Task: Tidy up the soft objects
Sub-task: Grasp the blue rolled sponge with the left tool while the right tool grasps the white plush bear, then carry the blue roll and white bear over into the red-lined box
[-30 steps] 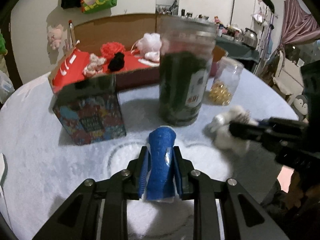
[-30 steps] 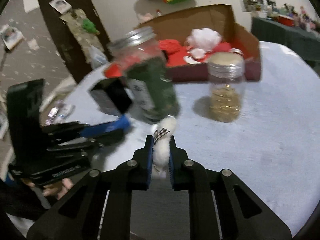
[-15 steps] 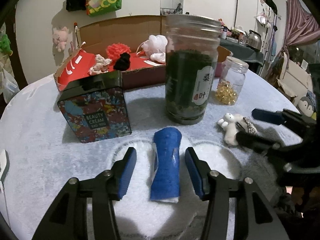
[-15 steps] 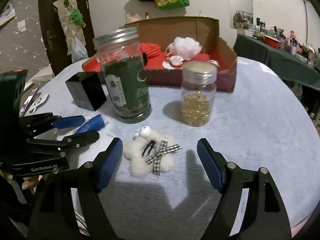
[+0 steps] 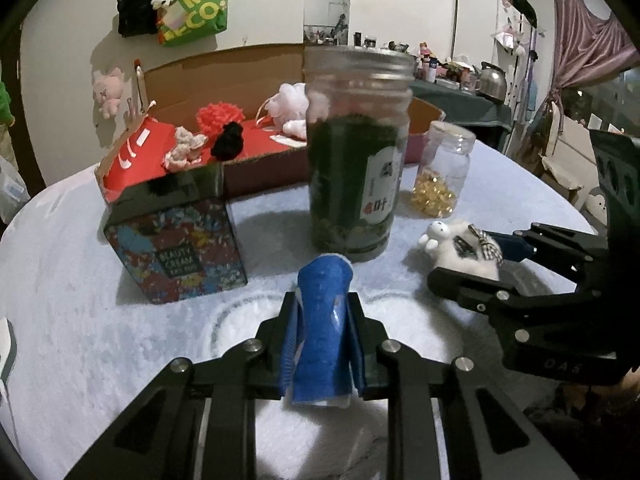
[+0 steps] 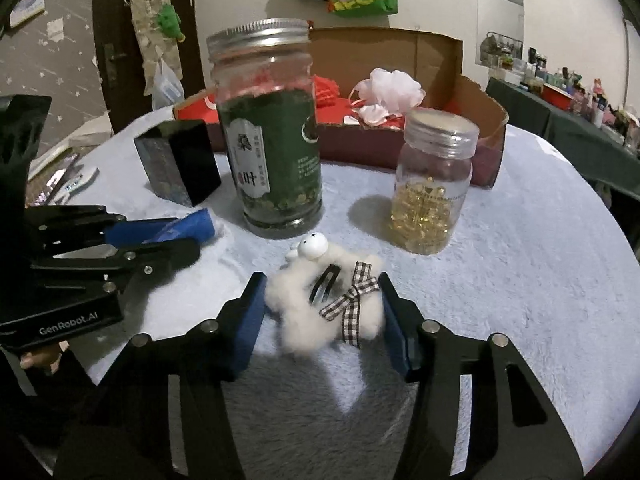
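Left tongs (image 5: 322,334) just reclamped on blue roll (image 5: 323,320); right tongs (image 6: 322,316) closing around fluffy sheep clip (image 6: 326,300), pads not yet pressing; both being readied for box.

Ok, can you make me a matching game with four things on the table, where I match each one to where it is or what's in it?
Things:
1. blue felt roll
2. fluffy white sheep hair clip
3. small clear jar
4. pink bath pouf

Places or states:
A. inside the cardboard box
B. pinched in the left gripper
C. holds golden capsules
D. lying between the right gripper's open jaws, which have just been closing

Pairs: 1-B, 2-D, 3-C, 4-A
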The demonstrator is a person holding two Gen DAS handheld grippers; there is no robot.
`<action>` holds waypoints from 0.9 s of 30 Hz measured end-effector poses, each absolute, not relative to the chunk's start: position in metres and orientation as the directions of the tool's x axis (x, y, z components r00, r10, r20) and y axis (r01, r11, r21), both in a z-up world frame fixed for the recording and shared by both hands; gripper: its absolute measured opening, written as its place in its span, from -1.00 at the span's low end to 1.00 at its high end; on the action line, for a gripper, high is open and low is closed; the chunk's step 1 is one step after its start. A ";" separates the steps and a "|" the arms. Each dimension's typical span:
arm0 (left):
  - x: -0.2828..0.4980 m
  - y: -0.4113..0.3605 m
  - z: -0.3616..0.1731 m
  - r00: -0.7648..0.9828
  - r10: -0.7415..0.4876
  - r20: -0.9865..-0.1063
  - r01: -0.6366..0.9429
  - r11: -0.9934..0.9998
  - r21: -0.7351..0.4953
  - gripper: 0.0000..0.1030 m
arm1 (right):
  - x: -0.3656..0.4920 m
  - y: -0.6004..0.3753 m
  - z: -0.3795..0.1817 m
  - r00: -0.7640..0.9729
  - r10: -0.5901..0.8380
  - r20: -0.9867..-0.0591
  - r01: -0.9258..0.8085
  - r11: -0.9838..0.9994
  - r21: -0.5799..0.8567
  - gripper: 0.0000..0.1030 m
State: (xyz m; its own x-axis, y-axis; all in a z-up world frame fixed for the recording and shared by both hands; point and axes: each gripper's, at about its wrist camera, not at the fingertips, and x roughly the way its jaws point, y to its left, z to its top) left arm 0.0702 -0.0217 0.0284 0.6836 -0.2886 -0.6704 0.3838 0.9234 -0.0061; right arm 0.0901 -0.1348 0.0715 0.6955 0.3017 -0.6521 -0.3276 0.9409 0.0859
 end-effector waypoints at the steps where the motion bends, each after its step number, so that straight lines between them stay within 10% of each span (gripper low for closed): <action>1: 0.070 -0.023 0.031 0.685 -0.292 -0.667 0.388 0.921 -0.004 -0.53 | 0.090 -0.135 0.075 0.698 0.311 -0.645 -0.330 0.939 0.096 0.00; 27: 0.060 0.045 0.040 0.724 -0.180 -0.666 0.244 0.970 0.002 -0.53 | 0.087 -0.176 0.084 0.722 0.255 -0.643 -0.245 0.964 0.107 0.00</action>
